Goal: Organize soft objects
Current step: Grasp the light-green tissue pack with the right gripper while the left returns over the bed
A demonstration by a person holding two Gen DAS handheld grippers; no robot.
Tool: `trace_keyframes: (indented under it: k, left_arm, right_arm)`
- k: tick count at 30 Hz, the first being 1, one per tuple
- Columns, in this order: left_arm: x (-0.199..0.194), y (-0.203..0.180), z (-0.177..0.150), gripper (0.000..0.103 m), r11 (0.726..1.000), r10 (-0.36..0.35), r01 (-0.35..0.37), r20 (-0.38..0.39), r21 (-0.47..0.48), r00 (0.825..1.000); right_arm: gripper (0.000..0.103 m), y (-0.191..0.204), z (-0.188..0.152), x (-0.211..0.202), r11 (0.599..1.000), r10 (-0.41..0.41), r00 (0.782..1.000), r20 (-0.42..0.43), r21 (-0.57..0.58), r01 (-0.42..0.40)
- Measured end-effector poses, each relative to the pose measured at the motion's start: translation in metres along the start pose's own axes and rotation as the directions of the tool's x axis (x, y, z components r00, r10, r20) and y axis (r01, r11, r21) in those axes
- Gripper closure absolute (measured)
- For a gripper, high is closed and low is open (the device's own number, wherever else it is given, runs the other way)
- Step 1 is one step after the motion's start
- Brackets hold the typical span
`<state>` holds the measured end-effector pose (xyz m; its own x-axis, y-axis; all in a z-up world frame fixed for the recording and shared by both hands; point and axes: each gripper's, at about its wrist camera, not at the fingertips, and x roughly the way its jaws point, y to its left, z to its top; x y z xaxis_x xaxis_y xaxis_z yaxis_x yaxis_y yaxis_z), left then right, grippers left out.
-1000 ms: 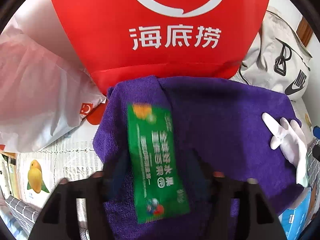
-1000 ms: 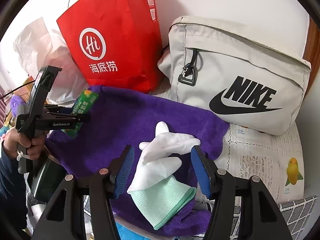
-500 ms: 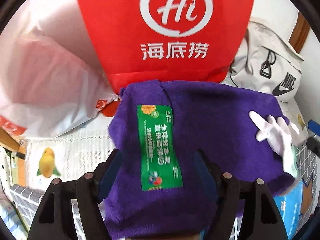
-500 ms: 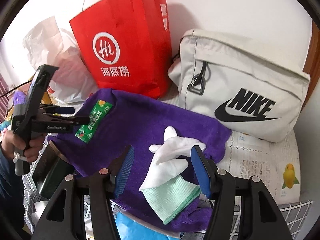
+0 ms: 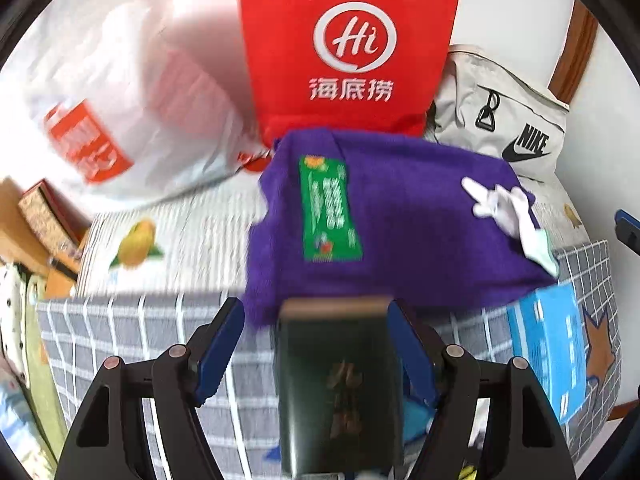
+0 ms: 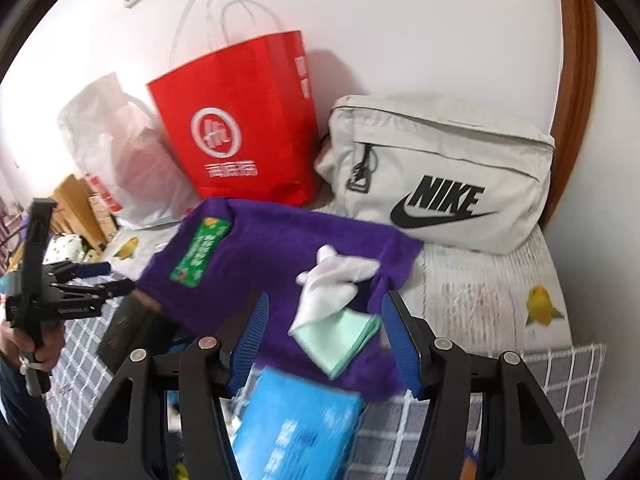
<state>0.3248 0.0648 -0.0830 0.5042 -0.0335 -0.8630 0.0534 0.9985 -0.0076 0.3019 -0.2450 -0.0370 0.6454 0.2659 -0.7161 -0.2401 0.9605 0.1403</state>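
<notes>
A purple towel (image 5: 420,232) (image 6: 272,248) lies spread in front of the bags. On its left part rests a green sachet (image 5: 328,208) (image 6: 200,254). On its right part lies a white glove (image 5: 504,208) (image 6: 336,280) with a mint-green cuff (image 6: 340,336). My left gripper (image 5: 316,312) (image 6: 108,278) hovers open off the towel's near left edge, above a dark green box (image 5: 340,380) (image 6: 128,328) that it does not grip. My right gripper (image 6: 326,304) is open above the glove's cuff, with nothing between its fingers.
A red paper bag (image 5: 348,48) (image 6: 240,132), a grey Nike bag (image 5: 508,120) (image 6: 440,176) and a white plastic bag (image 5: 120,100) stand against the wall. A blue packet (image 5: 548,344) (image 6: 296,432) lies on the grey checked cloth (image 5: 140,340). Cardboard boxes (image 5: 40,220) sit at far left.
Both grippers have drawn back and risen from the towel, so more of the scene shows. The green sachet and glove stay on the towel. The dark green box has come into the left view.
</notes>
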Motion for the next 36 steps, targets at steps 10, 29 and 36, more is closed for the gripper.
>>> trace_keyframes:
  k: [10,29,36]
  left_arm:
    - [-0.033,0.018,-0.081,0.031,0.995,-0.024,0.021,-0.028,-0.096,0.999]
    - [-0.055,-0.004,-0.187,0.031,0.989,-0.118,0.116,-0.015,-0.087,0.993]
    - [-0.057,-0.011,-0.197,0.031,0.992,-0.111,0.11,-0.016,-0.067,0.994]
  right_arm:
    - [0.044,0.043,-0.071,-0.042,0.998,0.05,0.998,-0.034,-0.039,-0.052]
    - [0.044,0.072,-0.188,-0.05,0.991,0.101,0.981,-0.164,-0.067,-0.113]
    - [0.043,0.09,-0.225,-0.041,0.982,0.122,0.968,-0.217,-0.118,-0.15]
